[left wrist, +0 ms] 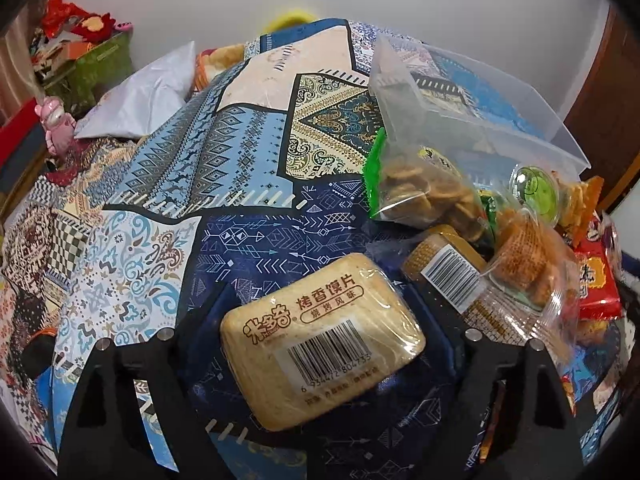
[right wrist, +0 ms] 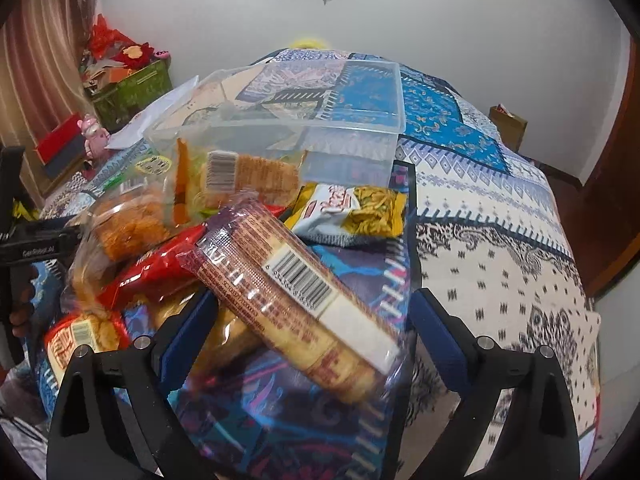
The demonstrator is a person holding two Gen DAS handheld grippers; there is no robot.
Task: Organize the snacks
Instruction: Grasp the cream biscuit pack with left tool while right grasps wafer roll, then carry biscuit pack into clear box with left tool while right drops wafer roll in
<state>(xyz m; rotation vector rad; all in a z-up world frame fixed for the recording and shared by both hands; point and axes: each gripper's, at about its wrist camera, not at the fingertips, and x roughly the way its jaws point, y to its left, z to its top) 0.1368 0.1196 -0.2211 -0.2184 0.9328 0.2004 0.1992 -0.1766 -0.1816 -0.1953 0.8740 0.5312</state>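
A beige pack of toasted bun slices (left wrist: 320,340) lies on the patterned bedspread (left wrist: 224,160), barcode up. My left gripper (left wrist: 316,308) is around it, with a pad against each long side. A long brown biscuit roll (right wrist: 288,292) lies slanted on top of the snack pile, between the fingers of my right gripper (right wrist: 312,320). Bare cloth shows between the roll and the right pad, so that gripper is open. A clear plastic box (right wrist: 320,128) stands behind the pile, also seen in the left wrist view as the clear box (left wrist: 520,120).
The pile holds a red packet (right wrist: 152,268), a yellow noodle-snack bag (right wrist: 360,212), clear bags of fried biscuits (left wrist: 424,196) and a green-lidded cup (left wrist: 536,192). A white pillow (left wrist: 140,96) lies at the far left. The bed's edge drops off at the right (right wrist: 580,280).
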